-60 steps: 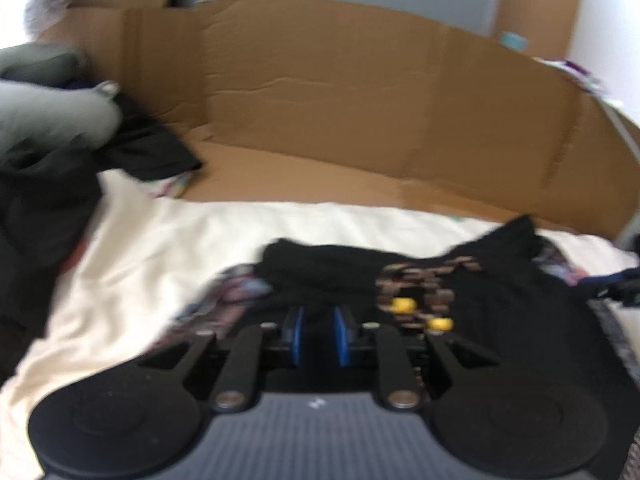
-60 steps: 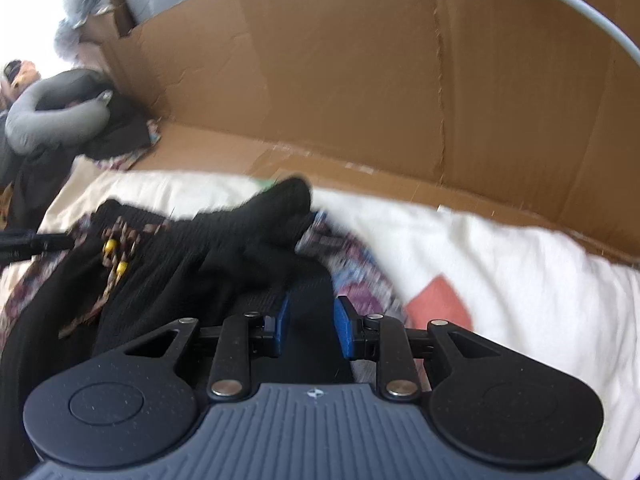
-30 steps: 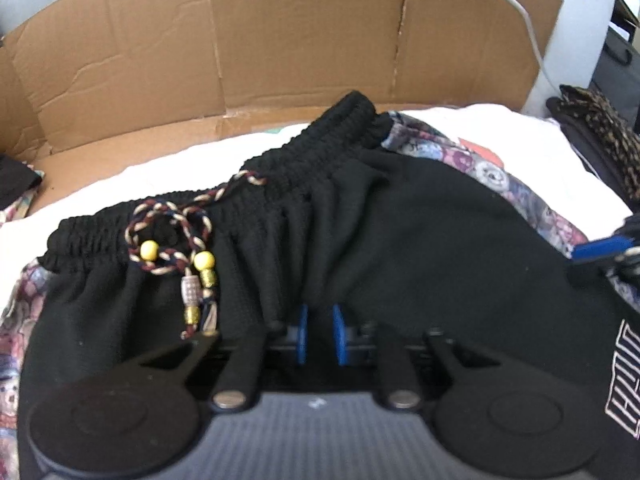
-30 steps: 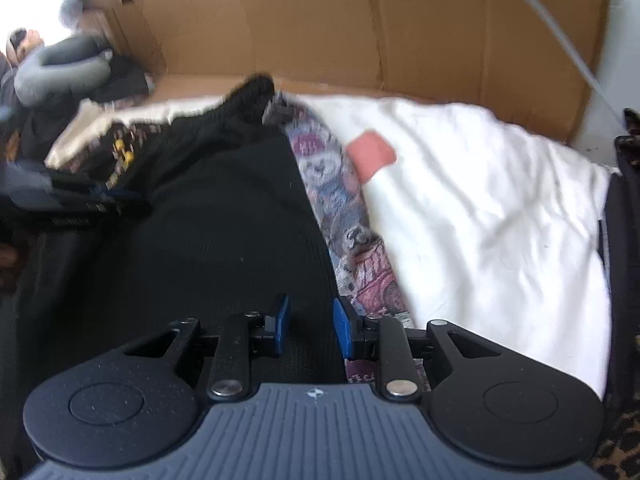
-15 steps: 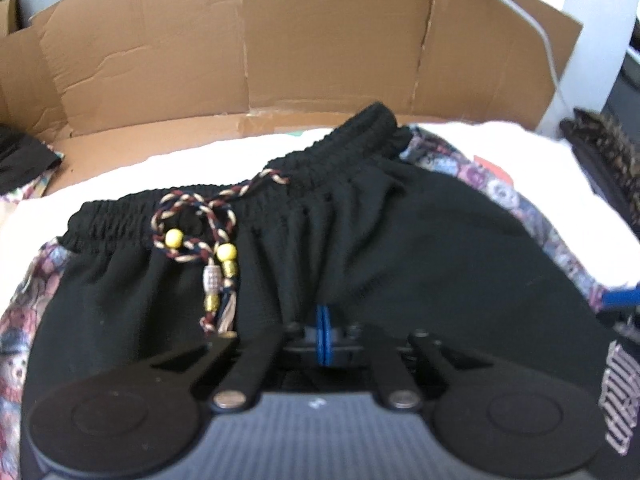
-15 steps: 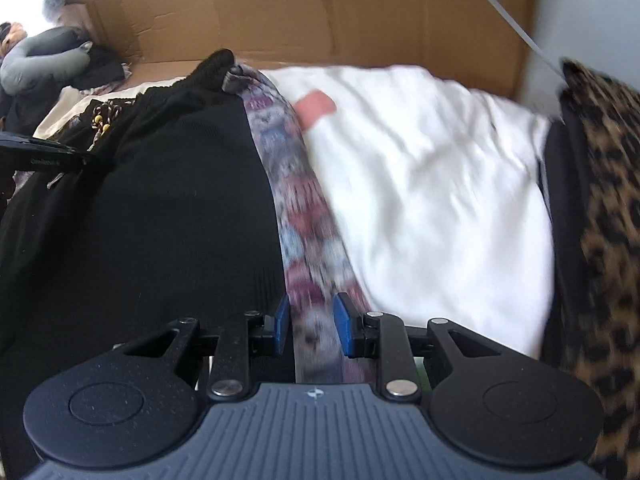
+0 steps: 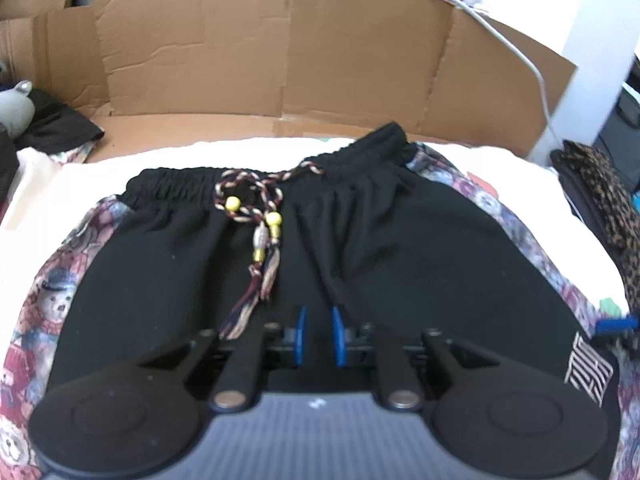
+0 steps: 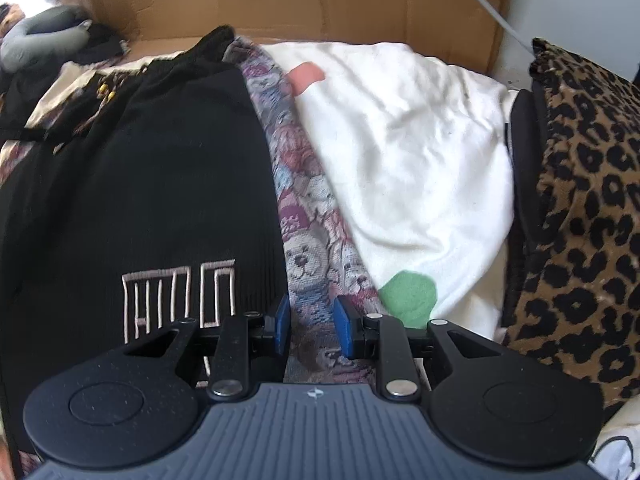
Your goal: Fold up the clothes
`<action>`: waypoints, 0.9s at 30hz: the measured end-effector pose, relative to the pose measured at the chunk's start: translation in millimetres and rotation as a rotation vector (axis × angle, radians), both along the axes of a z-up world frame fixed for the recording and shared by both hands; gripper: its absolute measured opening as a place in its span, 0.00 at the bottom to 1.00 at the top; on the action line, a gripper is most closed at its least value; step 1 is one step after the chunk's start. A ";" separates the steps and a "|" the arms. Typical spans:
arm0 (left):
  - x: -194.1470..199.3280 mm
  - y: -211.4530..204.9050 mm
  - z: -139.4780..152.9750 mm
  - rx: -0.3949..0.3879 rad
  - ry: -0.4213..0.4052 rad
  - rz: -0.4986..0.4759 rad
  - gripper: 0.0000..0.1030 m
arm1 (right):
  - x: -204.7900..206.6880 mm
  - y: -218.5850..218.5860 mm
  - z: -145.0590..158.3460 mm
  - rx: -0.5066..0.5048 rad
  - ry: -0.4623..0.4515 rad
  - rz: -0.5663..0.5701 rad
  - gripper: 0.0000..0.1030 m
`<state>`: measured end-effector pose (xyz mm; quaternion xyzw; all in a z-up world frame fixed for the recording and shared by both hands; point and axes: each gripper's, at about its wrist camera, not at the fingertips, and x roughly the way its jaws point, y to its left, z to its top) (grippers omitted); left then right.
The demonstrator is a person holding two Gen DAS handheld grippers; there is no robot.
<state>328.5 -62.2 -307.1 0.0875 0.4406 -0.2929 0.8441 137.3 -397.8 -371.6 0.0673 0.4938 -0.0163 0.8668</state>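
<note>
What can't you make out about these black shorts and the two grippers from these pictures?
- Black shorts: hems, hidden below the gripper body in both wrist views.
- Embroidered logo: cut off by the frame edge in the left wrist view; lower part covered by the right gripper.
- Left gripper, jaws opening: contact with the fabric unclear.

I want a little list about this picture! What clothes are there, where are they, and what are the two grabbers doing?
clothes: black shorts with teddy-bear side panels, lying flat
under them: white sheet
drawstring: braided, yellow beads, resting on the shorts' front
behind: cardboard wall
right edge: leopard-print fabric
left gripper: jaws opening, no cloth pinched
right gripper: jaws apart over the bear panel
</note>
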 end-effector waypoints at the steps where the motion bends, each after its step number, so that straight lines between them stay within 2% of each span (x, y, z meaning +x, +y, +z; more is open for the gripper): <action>1: -2.1 0.4 0.5 -0.004 -0.002 -0.007 0.17 | 2.4 -0.2 3.7 0.001 -0.013 -0.005 0.30; 4: -5.1 -0.4 -2.6 -0.045 0.034 -0.039 0.19 | 9.3 4.5 5.1 -0.025 -0.024 0.006 0.30; 7: -5.7 -6.1 -14.5 -0.007 0.047 -0.061 0.19 | 12.7 8.6 -7.2 -0.048 0.028 0.015 0.30; 10: -3.9 -4.2 -26.4 0.045 0.067 -0.043 0.18 | 10.0 10.4 -11.6 -0.056 0.033 0.004 0.30; 14: -11.8 13.4 -13.5 0.023 0.053 -0.031 0.20 | 6.2 11.1 -7.3 -0.069 0.045 -0.015 0.30; 17: -15.3 29.7 -1.8 0.019 0.032 -0.007 0.30 | 6.6 4.7 -1.6 -0.018 0.048 -0.061 0.30; 20: -9.6 52.4 7.3 0.009 0.018 0.009 0.41 | 10.8 5.4 -2.7 -0.019 0.073 -0.041 0.30; 22: -4.9 69.5 11.5 0.046 -0.010 0.024 0.51 | 11.1 5.0 -4.1 -0.017 0.102 -0.019 0.30; 24: -1.9 88.7 15.4 0.081 -0.042 0.065 0.51 | 8.0 1.3 -0.6 -0.008 0.109 -0.030 0.30; 27: 3.5 122.8 15.3 0.059 -0.060 0.166 0.52 | -2.4 -4.3 1.1 0.012 0.093 -0.081 0.30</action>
